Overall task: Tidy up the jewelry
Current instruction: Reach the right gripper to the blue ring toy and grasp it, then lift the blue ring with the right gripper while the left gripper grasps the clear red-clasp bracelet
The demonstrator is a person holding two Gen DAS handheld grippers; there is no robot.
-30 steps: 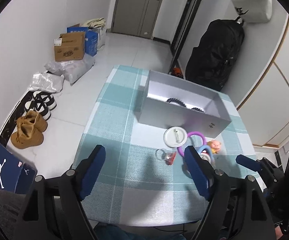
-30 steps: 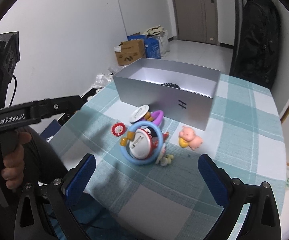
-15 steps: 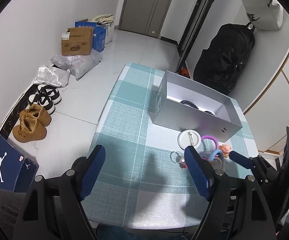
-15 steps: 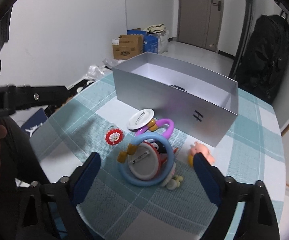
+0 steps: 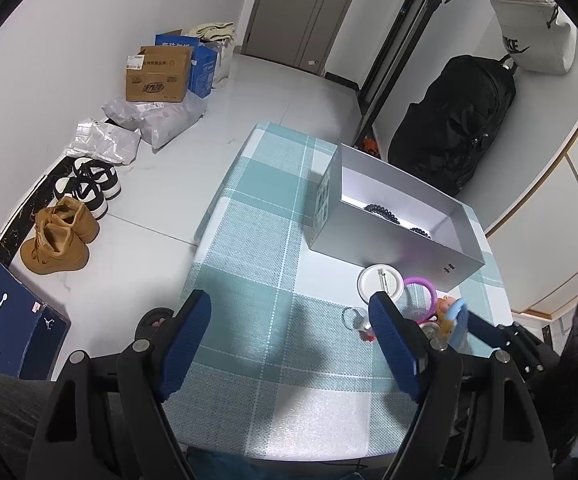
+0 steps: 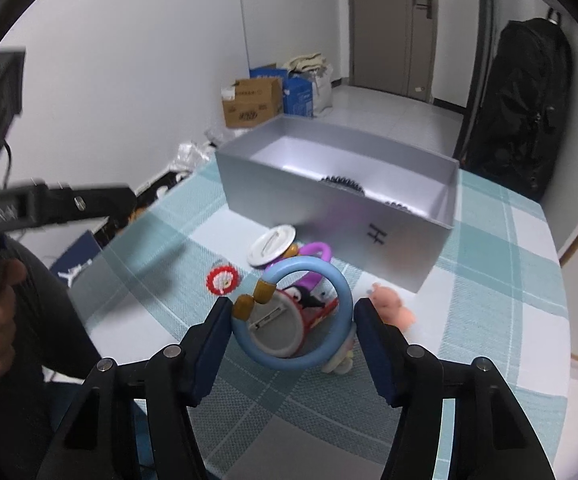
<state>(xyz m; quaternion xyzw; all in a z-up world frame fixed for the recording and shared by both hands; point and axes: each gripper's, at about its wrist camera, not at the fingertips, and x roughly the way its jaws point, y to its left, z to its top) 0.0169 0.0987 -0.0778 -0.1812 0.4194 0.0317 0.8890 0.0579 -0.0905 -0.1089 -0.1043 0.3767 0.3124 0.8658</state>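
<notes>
Now the blue bangle (image 6: pixel 307 312) is sitting tilted up on the pile of trinkets on the checked tablecloth (image 6: pixel 501 280), just in front of the grey box (image 6: pixel 369 216), with the right gripper (image 6: pixel 293 320) straddling it. A second ago those jaws were standing wide and well clear of the ring; now they are closing, and the pads are lying right against its two sides, though whether they are already pressing is hard to tell. That means the pick-up is under way, and the bangle is probably going into the box, where dark beaded bracelets (image 6: pixel 341 181) are already lying.

Under and around the bangle, a white round badge (image 6: pixel 272 240), a purple ring (image 6: pixel 317 249), a red-and-white flower brooch (image 6: pixel 222 280) and a pink pig figure (image 6: pixel 389 304) are waiting their turn.

Off to the side, the left gripper (image 5: pixel 291 330) is hovering over bare cloth with its jaws apart and nothing between them, unchanged from a second ago.
</notes>
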